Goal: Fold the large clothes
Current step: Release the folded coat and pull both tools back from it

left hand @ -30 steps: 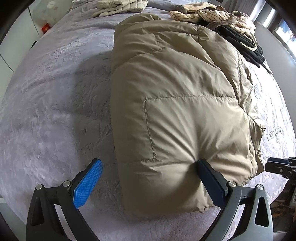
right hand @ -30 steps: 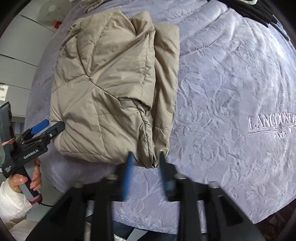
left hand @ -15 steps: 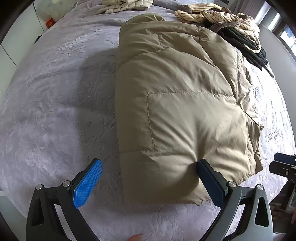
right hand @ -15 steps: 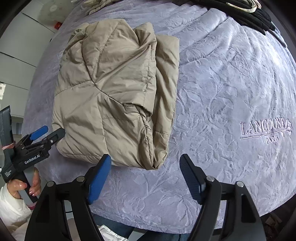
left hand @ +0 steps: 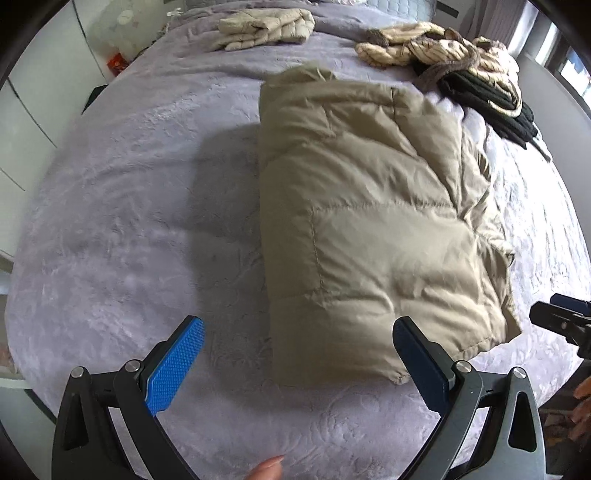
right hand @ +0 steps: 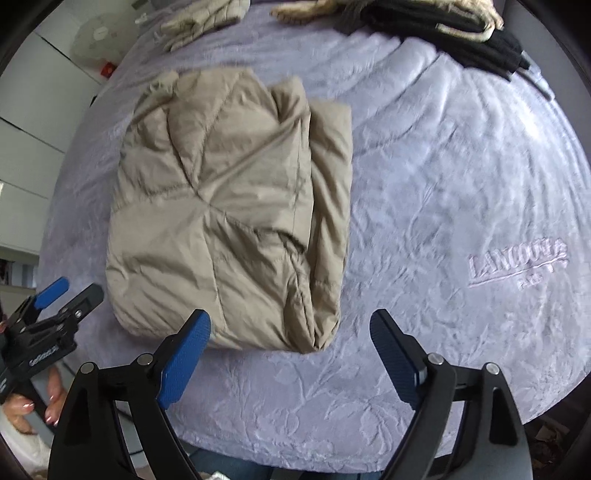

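Khaki quilted down jacket (left hand: 373,221) lies folded into a puffy rectangular bundle on the bed (left hand: 129,221), stitched panels creased, layered edges stacked along one side; lilac bedspread is plush, embossed with leaves and a stitched logo (right hand: 517,262); my left tool (left hand: 299,354) stands wide, empty, above the bundle's near edge; my right tool (right hand: 290,354) is opening, nothing between its blue ribbed pads (right hand: 184,354); further off lie a pale quilted garment (left hand: 266,27), a cream striped knit (left hand: 436,48) and black ribbed clothing (left hand: 491,96); white cupboard panels (right hand: 29,122) flank the bed.
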A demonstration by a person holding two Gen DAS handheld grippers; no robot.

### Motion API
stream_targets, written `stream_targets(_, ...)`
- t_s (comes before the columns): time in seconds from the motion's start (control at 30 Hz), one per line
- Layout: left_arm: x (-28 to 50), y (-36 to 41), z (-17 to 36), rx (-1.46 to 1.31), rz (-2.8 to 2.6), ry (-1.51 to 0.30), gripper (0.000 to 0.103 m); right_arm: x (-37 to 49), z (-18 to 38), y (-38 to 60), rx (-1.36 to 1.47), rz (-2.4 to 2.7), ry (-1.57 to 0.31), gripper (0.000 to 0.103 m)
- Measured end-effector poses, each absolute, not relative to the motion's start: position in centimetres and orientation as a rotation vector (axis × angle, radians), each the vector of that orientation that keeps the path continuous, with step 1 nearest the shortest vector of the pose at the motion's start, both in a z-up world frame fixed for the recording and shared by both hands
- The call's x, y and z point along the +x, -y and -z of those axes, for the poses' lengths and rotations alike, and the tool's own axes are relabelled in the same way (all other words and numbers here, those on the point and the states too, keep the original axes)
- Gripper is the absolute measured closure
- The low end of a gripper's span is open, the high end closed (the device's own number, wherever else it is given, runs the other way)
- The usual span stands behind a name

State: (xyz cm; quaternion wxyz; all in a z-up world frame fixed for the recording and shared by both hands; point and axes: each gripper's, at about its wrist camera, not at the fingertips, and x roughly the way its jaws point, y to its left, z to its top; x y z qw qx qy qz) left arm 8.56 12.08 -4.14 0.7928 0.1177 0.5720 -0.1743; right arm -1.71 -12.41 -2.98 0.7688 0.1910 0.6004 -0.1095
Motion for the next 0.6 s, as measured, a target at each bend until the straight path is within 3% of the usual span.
stream_targets(0.6,7.1,-12.4,-6.6,0.232,0.296,-1.077,0.001,-1.1,-6.8,10.0,0.270,0.306,-1.135,0.013)
